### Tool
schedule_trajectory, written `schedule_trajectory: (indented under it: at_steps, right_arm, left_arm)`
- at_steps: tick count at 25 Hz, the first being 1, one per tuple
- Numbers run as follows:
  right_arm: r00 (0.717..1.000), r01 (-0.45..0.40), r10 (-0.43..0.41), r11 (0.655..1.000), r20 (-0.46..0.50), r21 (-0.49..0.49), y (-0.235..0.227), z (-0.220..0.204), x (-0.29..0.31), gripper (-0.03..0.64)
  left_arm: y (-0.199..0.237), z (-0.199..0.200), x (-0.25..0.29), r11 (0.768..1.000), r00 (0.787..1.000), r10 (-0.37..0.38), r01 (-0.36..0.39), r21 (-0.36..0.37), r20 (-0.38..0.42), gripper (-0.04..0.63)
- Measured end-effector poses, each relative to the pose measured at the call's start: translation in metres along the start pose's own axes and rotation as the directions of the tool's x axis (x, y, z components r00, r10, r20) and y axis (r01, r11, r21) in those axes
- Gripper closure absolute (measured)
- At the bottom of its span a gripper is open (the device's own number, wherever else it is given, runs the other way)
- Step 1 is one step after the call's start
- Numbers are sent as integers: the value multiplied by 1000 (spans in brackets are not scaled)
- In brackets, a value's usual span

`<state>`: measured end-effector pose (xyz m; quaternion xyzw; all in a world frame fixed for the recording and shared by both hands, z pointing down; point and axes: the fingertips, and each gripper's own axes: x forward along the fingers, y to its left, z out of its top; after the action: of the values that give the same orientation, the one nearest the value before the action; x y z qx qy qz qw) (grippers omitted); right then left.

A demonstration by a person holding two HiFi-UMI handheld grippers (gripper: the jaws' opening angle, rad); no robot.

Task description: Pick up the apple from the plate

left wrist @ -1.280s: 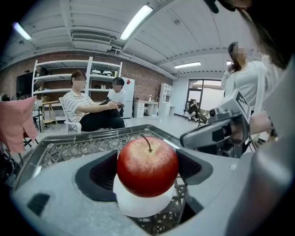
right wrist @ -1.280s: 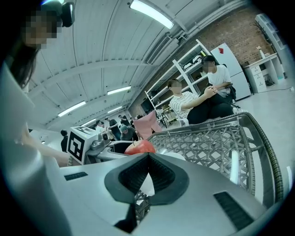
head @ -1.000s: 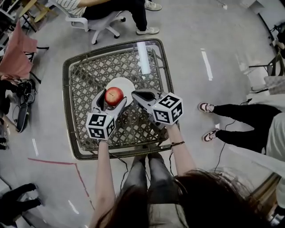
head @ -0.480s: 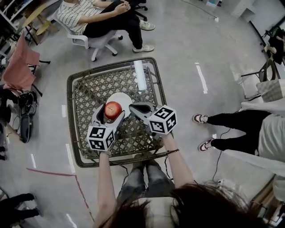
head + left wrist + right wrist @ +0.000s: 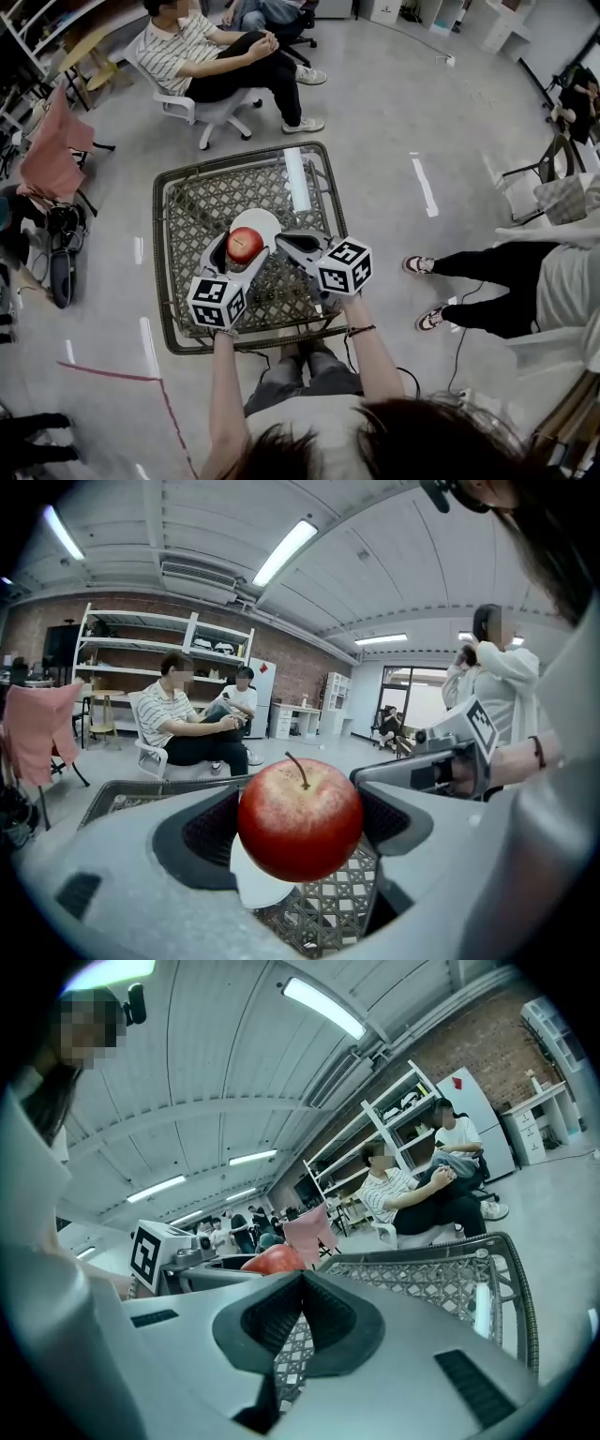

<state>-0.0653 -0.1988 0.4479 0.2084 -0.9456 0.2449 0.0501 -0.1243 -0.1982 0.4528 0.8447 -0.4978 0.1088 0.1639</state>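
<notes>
A red apple [image 5: 246, 244] [image 5: 300, 817] is held between the jaws of my left gripper [image 5: 243, 253], which is shut on it. It hangs just above a white plate [image 5: 262, 222] [image 5: 260, 890] on the lattice-topped table [image 5: 192, 211]. My right gripper [image 5: 284, 241] [image 5: 302, 1283] is just to the right of the apple, with its jaws shut and nothing between them. In the right gripper view the apple [image 5: 277, 1260] shows just behind the jaws, next to the left gripper's marker cube [image 5: 154, 1252].
A white tube [image 5: 296, 180] lies on the table's far right side. A raised wicker rim [image 5: 161, 272] runs round the table. A person sits on a white chair [image 5: 202, 103] beyond the table, another person's legs [image 5: 469, 246] are at the right, and a pink-draped chair [image 5: 56, 141] stands at the left.
The head view has pulled back, so the table looks smaller and the seated person shows. My left gripper stays shut on the apple over the plate; the right gripper stays beside it.
</notes>
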Motion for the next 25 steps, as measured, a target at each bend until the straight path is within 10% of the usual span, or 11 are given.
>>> schedule_trajectory:
  at_steps: [25]
  right_arm:
    - [996, -78, 81, 993, 33, -88, 54, 34, -34, 607]
  left_arm:
    - [-41, 36, -54, 998, 996, -64, 62, 24, 68, 195]
